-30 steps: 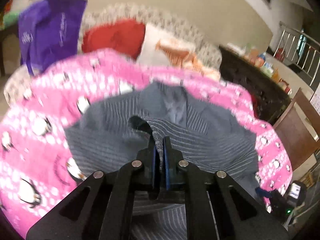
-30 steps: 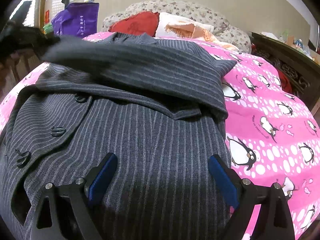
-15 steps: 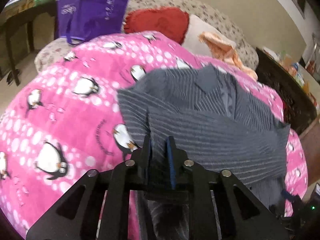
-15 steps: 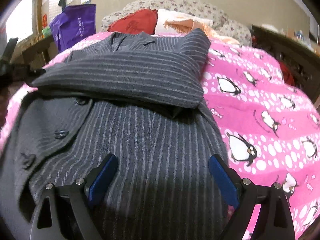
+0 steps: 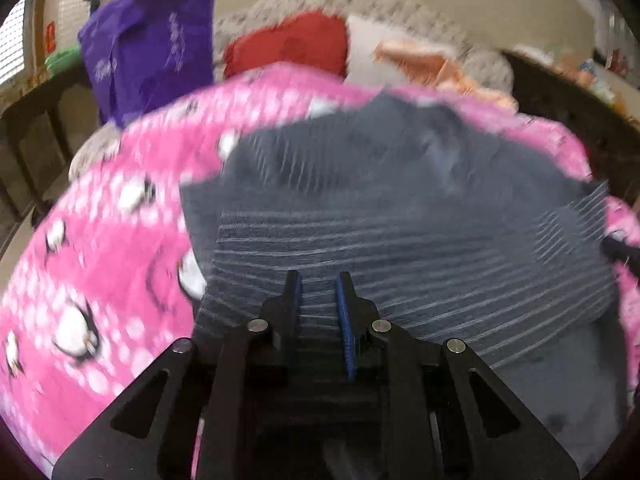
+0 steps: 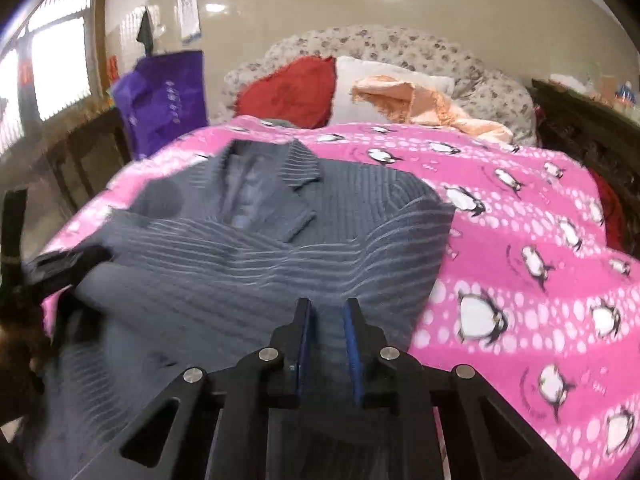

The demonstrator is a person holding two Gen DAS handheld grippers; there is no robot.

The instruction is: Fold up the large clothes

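– On the bed, left wrist view first: where's the garment?
– Grey striped jacket [image 5: 400, 208] lies flat on the pink penguin blanket [image 5: 100, 260], collar at the far end, hem near. Frame's blurry. A sleeve lies folded across the front, stripes running left to right.
– Left gripper [image 5: 316, 292]?
– Low over the near part of that folded sleeve. Fingers have just been easing apart, with a narrow gap between them now. Cloth shows through the gap, but the pads don't look pressed on it. Reads as a let-go.
– Clutter?
– Purple bag [image 5: 152, 52] far left, red pillow [image 5: 288, 44] at the head of the bed. Neither matters to the fold.
– Right wrist view?
– Same jacket [image 6: 260, 248], sharper. Lapels [image 6: 280, 184] far, sleeve band laid across the chest, blanket [image 6: 520, 240] bare to the right. Right gripper [image 6: 326, 320] sits over the near middle of the jacket. Its fingers have just been closing and are nearly together. Striped cloth shows in the slot, but I cannot tell whether it's pinched or just lying underneath.
– Progress call?
– About midway, I'd judge. The jacket's spread out and the sleeve is folded in. The body isn't folded yet, because the near lower half, bottom left, still lies slack and rumpled. What's left is probably bringing the hem up toward the collar and squaring the bundle.
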